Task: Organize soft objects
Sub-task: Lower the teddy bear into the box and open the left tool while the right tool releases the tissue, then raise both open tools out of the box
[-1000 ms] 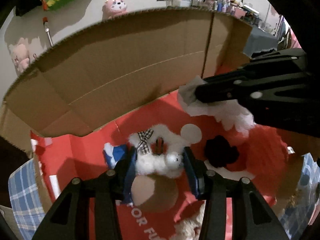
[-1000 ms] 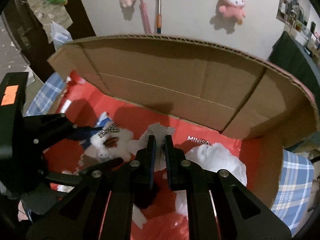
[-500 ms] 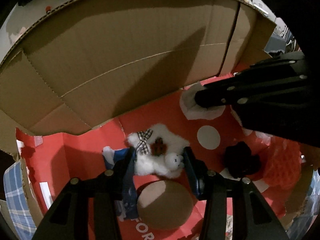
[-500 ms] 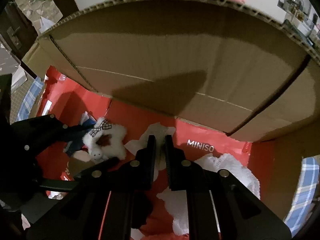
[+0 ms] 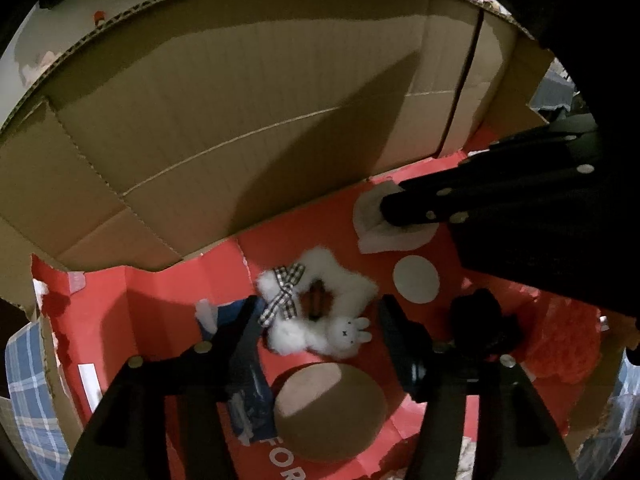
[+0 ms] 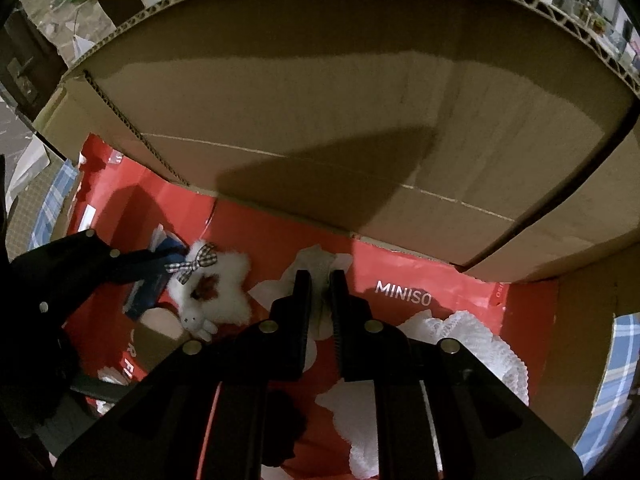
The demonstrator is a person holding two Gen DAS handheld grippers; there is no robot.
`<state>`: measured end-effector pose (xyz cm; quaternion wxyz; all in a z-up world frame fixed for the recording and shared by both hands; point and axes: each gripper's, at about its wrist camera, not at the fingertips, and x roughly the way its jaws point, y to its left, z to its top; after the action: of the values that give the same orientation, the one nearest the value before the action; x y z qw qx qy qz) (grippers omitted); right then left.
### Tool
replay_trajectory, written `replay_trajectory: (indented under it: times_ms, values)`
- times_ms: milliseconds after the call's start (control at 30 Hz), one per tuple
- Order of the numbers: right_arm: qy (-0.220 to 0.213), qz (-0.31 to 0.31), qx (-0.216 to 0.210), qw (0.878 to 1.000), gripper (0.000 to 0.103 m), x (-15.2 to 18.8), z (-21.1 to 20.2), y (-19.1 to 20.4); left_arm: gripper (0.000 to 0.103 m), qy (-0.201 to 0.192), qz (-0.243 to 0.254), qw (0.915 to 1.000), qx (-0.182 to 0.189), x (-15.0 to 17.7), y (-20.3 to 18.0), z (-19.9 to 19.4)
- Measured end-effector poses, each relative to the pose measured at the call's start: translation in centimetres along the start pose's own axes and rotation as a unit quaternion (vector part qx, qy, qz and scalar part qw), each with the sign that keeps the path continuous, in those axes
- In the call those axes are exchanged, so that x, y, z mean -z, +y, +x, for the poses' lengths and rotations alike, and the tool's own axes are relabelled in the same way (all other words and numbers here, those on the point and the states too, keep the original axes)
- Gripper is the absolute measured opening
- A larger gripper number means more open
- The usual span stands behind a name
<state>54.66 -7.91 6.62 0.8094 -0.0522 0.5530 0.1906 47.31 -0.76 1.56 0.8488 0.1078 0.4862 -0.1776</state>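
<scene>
Inside the cardboard box [image 5: 248, 112], nearest us, the left hand-held gripper [image 5: 316, 312] has just been spreading its jaws and now stands released around the white plush toy [image 5: 320, 320], which lies on the red lining [image 5: 160, 300]. We should lift straight up so the fingers clear its checked bow [image 5: 284, 292]. Farther in, the right hand-held gripper [image 6: 320, 284] is clenched on a white cloth [image 6: 316, 260]; we judge it should open only once the cloth rests flat. We count one plush toy, one pinched cloth, one lace piece [image 6: 464, 340], one black fluffy item [image 5: 484, 324].
</scene>
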Motion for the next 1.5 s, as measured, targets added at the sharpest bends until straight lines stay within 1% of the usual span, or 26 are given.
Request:
replay_trajectory:
  times_ms: [200, 367, 433, 467, 533, 567, 600, 633, 767, 833, 900, 967, 1067, 1133, 1300, 1433, 1500]
  values:
    - [-0.001, 0.005, 0.006, 1.0, 0.024, -0.2, -0.1, -0.3, 0.069, -0.003, 0.006, 1.0, -0.002, 0.4, -0.6, -0.7]
    - [-0.015, 0.014, 0.002, 1.0, 0.024, -0.1, -1.4, -0.4, 0.074, -0.006, -0.002, 1.0, -0.007, 1.0, -0.9, -1.5]
    - [-0.026, 0.021, -0.001, 0.999, 0.024, 0.1, -2.8, -0.6, 0.074, -0.011, -0.008, 0.9999, -0.007, 1.3, -0.9, -2.1]
    - [-0.03, 0.023, 0.001, 0.999, 0.026, 0.3, -3.4, -0.6, 0.076, -0.015, -0.013, 0.9998, -0.008, 1.5, -0.8, -2.5]
    - [-0.04, 0.025, 0.003, 0.999, 0.04, 0.7, -4.9, -0.4, 0.082, -0.022, -0.019, 0.9995, -0.008, 2.0, -0.7, -3.5]
    - [-0.046, 0.025, 0.005, 0.999, 0.067, 1.1, -5.4, -0.3, 0.085, -0.028, -0.023, 0.9993, -0.009, 2.3, -0.8, -4.3]
    - [-0.062, 0.025, 0.008, 0.998, 0.078, 1.8, -6.7, -0.1, 0.088, -0.032, -0.027, 0.9991, -0.012, 2.5, -0.8, -4.9]
    - [-0.077, 0.025, 0.01, 0.997, 0.077, 2.5, -8.0, -0.3, 0.089, -0.038, -0.031, 0.9987, -0.015, 2.9, -0.9, -5.7]
    - [-0.102, 0.037, 0.007, 0.994, 0.078, 5.0, -11.3, 0.2, 0.098, -0.06, -0.045, 0.9971, -0.016, 4.8, -1.8, -8.6]
    - [-0.114, 0.04, 0.014, 0.993, 0.078, 6.7, -13.2, 0.7, 0.1, -0.072, -0.052, 0.9959, -0.02, 5.9, -2.4, -10.2]
    - [-0.119, 0.041, 0.022, 0.992, 0.078, 7.8, -14.1, 1.3, 0.103, -0.083, -0.059, 0.9945, -0.025, 7.0, -2.9, -11.4]
    - [-0.123, 0.042, 0.03, 0.991, 0.08, 9.2, -14.9, 2.0, 0.103, -0.094, -0.07, 0.9928, -0.027, 7.7, -3.0, -12.5]
    - [-0.127, 0.044, 0.042, 0.99, 0.083, 11.6, -15.5, 2.5, 0.103, -0.101, -0.089, 0.9904, -0.03, 8.4, -3.5, -13.2]
    - [-0.127, 0.053, 0.045, 0.989, 0.083, 13.0, -15.6, 2.6, 0.103, -0.103, -0.101, 0.9891, -0.029, 8.9, -3.6, -13.8]
    - [-0.124, 0.054, 0.071, 0.988, 0.083, 15.8, -15.1, 3.0, 0.103, -0.103, -0.139, 0.9843, -0.037, 10.2, -3.4, -14.5]
    - [-0.116, 0.061, 0.062, 0.99, 0.083, 17.4, -14.2, 2.8, 0.103, -0.095, -0.15, 0.9832, -0.044, 11.4, -3.8, -14.1]
    - [-0.113, 0.059, 0.067, 0.99, 0.083, 17.8, -13.8, 3.0, 0.103, -0.091, -0.151, 0.9833, -0.044, 11.9, -3.9, -13.9]
